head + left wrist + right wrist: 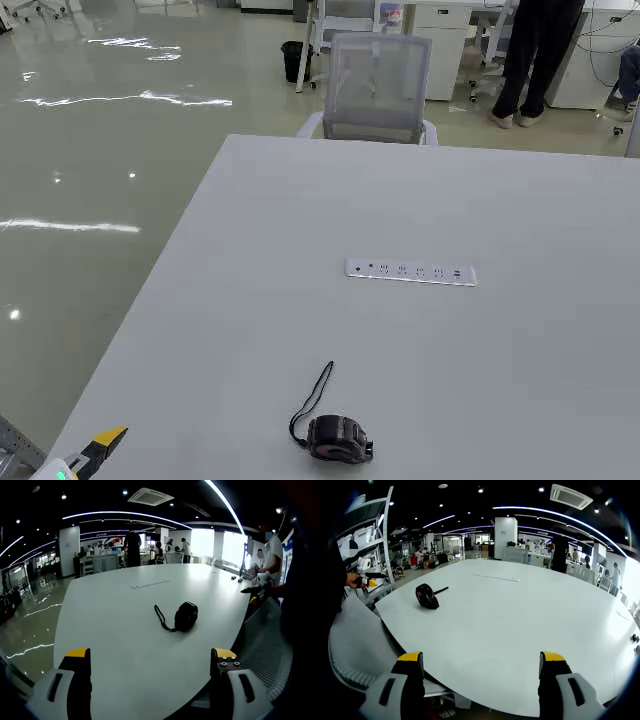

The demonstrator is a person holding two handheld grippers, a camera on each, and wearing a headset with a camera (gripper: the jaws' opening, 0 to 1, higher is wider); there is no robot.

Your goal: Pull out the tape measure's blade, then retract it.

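Both wide and empty, the left gripper (150,656) should clamp the tape measure (340,438) squarely against the desk (470,190) before the right gripper (480,658) reaches in.

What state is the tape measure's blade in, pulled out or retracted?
Retracted. The tape measure lies on the table with no blade extending from it; just its black strap trails out.

The table (250,300) is viewed downward from its near edge in the head view, and low from beyond that edge in both gripper views; the tape measure (186,616) is shared by all.
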